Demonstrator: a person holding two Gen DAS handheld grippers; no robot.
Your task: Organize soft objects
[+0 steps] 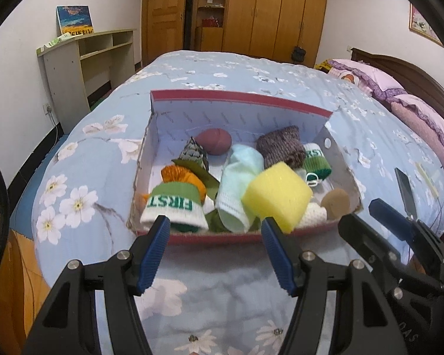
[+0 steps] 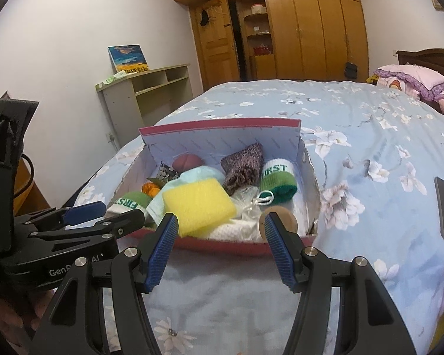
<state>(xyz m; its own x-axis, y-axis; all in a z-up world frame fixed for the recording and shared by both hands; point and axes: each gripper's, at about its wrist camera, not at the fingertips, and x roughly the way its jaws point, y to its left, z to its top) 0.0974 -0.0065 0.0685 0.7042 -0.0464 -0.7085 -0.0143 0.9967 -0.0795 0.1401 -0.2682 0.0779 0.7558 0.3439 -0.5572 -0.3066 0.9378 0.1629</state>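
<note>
- Sponge (image 1: pixel 276 196), yellow, lies mid-frame atop the box (image 1: pixel 239 99) pile; likely light and squashy, best pinched across its flat faces.
- Left gripper (image 1: pixel 214 230) and right gripper (image 2: pixel 219 224) fingers gape, empty.

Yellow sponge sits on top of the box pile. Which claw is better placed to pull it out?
Probably the right claw: open, with the yellow sponge almost centred just beyond its tips. The left claw, also open, has it off toward its right finger.

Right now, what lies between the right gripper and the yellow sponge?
Only the box's red near wall lies between the open right gripper and the yellow sponge, which rests inside on other items; the right wrist view shows it.
</note>
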